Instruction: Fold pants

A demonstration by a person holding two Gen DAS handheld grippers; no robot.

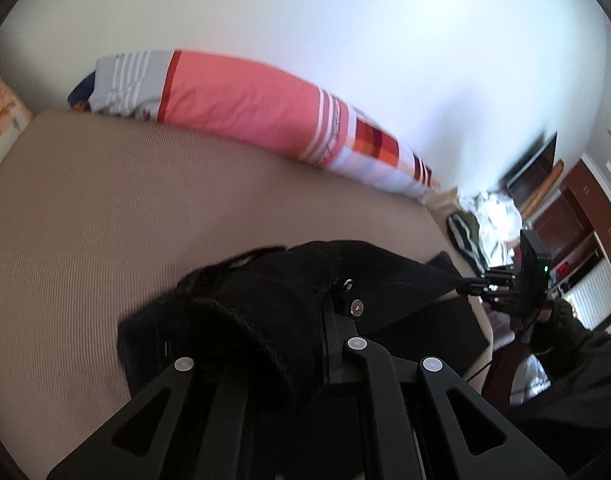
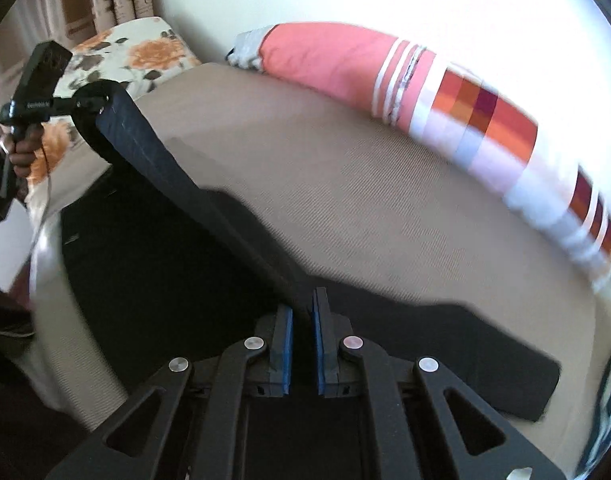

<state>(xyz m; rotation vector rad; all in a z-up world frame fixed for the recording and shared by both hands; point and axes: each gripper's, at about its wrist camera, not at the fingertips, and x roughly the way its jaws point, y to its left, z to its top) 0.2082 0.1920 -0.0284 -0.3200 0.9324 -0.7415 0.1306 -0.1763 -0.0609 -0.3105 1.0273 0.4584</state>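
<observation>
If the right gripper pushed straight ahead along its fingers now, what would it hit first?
Apart from the black pants already pinched in the right gripper, probably the tan bed surface, then the striped pillow; depth is uncertain.

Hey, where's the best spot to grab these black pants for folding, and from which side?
Grip the pants at the two ends of their taut top edge, coming from the bed's near side, as the left gripper and right gripper do.

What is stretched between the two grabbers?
The black pants. In the right wrist view, a taut band of the fabric runs from the right gripper up to the left gripper, above the tan bed cover.
</observation>
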